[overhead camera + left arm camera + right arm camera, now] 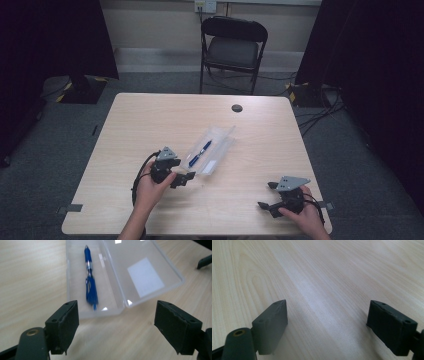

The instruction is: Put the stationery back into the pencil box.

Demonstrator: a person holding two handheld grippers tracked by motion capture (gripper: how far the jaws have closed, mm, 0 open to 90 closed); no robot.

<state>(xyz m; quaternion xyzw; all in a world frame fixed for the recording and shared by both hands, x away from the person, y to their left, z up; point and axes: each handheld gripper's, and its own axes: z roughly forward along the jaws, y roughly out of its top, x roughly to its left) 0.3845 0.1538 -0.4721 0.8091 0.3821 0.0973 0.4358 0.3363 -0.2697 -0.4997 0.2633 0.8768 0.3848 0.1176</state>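
A black folding chair [233, 47] stands beyond the far edge of the pale wooden table [150, 115], and nothing lies between either pair of jaws and the wood under them. The left gripper [116, 322] has its jaws spread wide and empty, with a clear plastic case [140, 272] lying open just ahead of them, a blue pen [90, 282] in its nearer-left half. The right gripper [327, 325], well apart from the case, is likewise wide open over bare tabletop, holding nothing.
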